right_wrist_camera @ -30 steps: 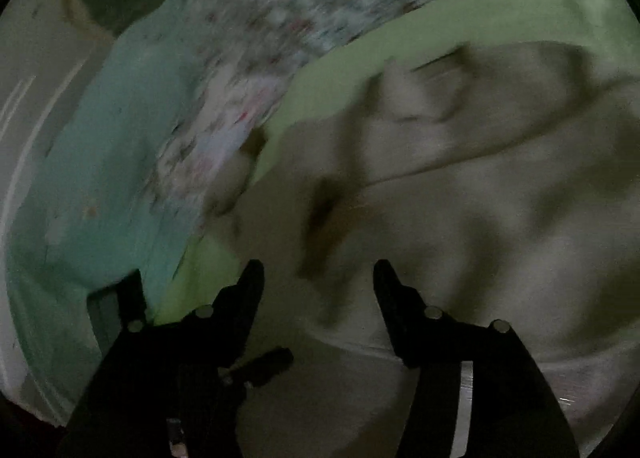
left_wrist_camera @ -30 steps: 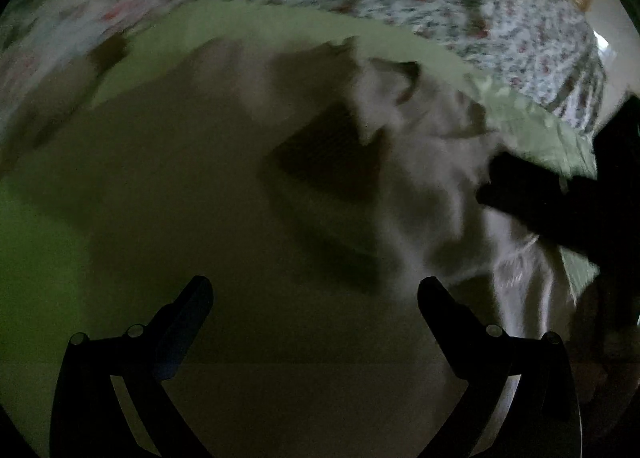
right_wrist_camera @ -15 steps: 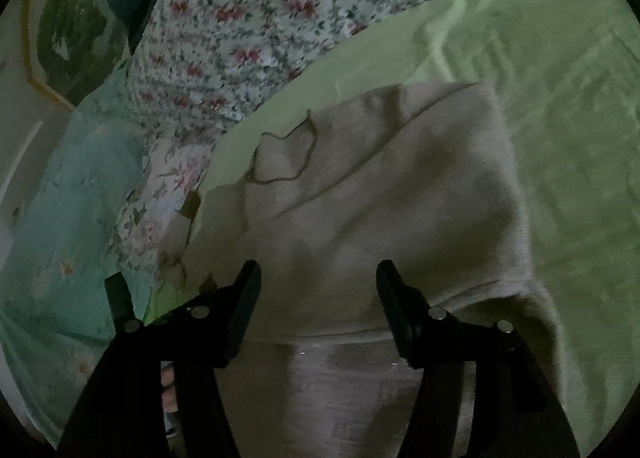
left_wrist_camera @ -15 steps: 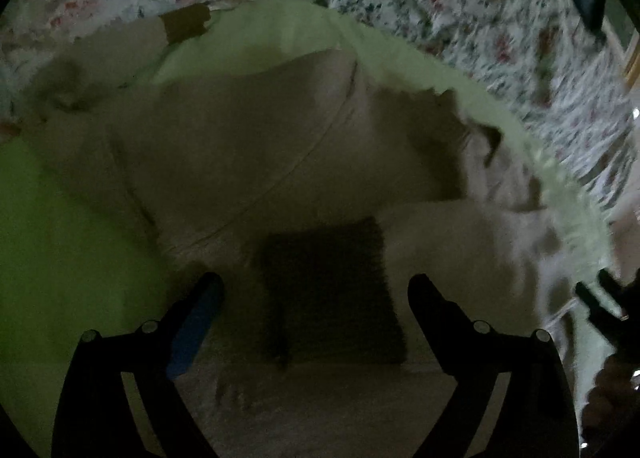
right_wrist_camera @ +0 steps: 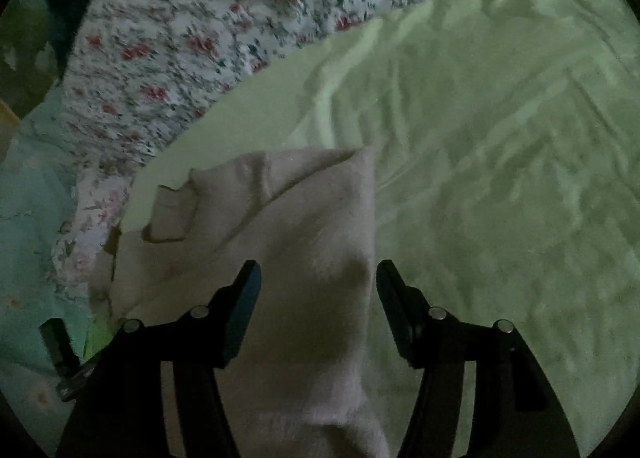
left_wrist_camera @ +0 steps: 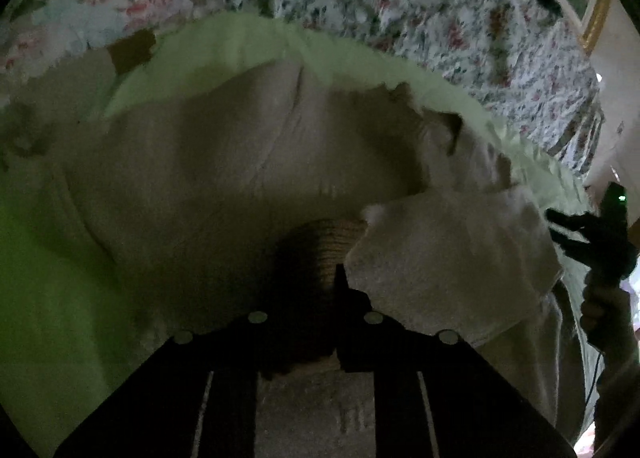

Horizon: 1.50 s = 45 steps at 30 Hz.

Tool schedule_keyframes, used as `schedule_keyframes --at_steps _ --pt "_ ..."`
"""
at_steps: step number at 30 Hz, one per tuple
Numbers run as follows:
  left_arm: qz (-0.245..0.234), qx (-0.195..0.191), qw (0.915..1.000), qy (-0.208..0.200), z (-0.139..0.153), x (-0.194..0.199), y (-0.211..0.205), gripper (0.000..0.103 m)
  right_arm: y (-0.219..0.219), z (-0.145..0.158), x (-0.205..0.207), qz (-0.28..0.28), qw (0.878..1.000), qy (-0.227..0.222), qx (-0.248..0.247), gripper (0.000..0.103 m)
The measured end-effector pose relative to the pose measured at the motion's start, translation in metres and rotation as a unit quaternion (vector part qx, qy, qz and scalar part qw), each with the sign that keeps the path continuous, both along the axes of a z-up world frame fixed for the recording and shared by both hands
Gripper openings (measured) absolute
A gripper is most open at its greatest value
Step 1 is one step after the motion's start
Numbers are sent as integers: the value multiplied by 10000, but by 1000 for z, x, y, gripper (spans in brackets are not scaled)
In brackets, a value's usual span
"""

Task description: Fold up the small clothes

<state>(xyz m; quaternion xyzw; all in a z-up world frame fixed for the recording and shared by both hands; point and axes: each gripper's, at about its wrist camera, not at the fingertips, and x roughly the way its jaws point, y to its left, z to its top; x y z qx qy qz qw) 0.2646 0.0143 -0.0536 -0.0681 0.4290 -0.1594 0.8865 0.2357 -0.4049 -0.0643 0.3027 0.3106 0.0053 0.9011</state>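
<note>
Left wrist view: our left gripper (left_wrist_camera: 310, 290) is closing on the ribbed cuff (left_wrist_camera: 332, 246) of the beige garment (left_wrist_camera: 224, 170) lying on the green sheet (left_wrist_camera: 44, 290); right gripper (right_wrist_camera: 318, 294) hovers half-open, empty. We should pinch fully before lifting.

The left hand-held gripper (left_wrist_camera: 312, 298) — jaws wide a second ago — is closing on the beige knitted garment's (left_wrist_camera: 240, 162) ribbed edge; the right hand-held gripper (right_wrist_camera: 318, 298) now reaches its folded side.

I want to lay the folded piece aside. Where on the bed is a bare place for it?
The green sheet lies bare right of the beige garment, up to the floral quilt. In the left wrist view a smaller green patch borders the garment's left edge. The middle is crowded: garment, left gripper closing on its ribbed hem, right gripper open over it.
</note>
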Motion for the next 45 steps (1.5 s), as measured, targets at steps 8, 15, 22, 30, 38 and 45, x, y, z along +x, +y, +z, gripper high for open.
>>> schedule_keyframes --at_steps 8,15,22,30,38,45 --pt "177 -8 9998 117 -7 3 5 11 10 -24 20 290 9993 166 163 61" --pt "-56 62 10000 6 3 1 -16 11 16 0 2 110 9979 106 -632 12" --pt "-222 575 9981 29 -12 17 -56 10 12 8 -9 -303 9869 342 -1544 11" --pt "-280 400 9988 98 -14 21 -43 12 32 26 -44 -862 9836 -33 -1581 27" --pt "-104 621 9980 63 -8 1 -10 16 33 -18 -44 -292 9958 464 -728 30" --pt "493 740 9960 33 12 -7 60 18 66 8 -76 -92 9978 43 -658 51"
